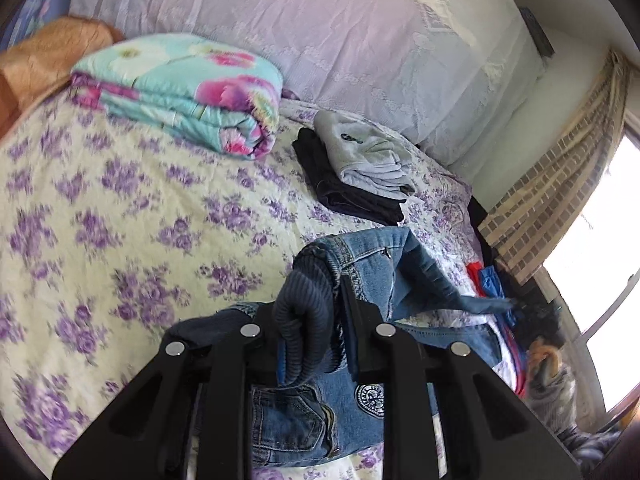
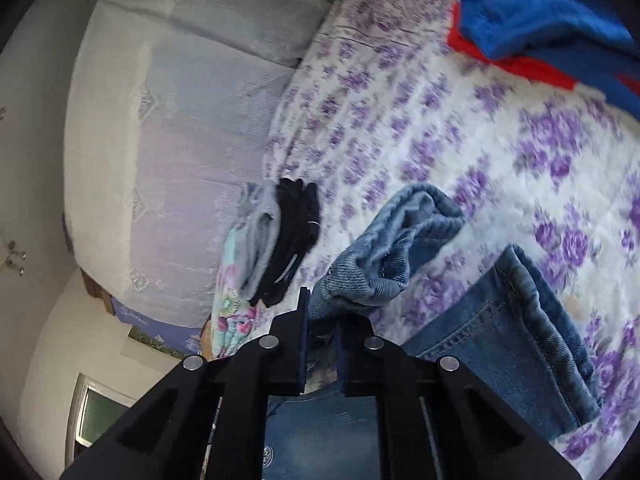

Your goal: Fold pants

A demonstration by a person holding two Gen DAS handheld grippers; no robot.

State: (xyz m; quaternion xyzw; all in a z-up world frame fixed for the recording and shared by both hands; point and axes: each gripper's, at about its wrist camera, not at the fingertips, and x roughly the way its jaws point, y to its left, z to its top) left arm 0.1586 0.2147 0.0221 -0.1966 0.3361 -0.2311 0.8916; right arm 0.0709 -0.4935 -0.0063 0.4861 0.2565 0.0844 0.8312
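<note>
Over a purple-flowered bedspread (image 1: 120, 200), blue jeans (image 1: 360, 380) lifted at two places. Ribbed dark waistband (image 1: 308, 320) clamped tight between left gripper (image 1: 310, 344) jaws. Denim leg fold (image 2: 384, 256) pinched in right gripper (image 2: 322, 336), jaws narrow. Beyond, grey folded garment (image 1: 372, 156) stacked on black one (image 1: 344, 188), near floral quilt (image 1: 180, 92).

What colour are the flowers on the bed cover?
Purple, on a pale bed cover. The left wrist view shows them best.
</note>
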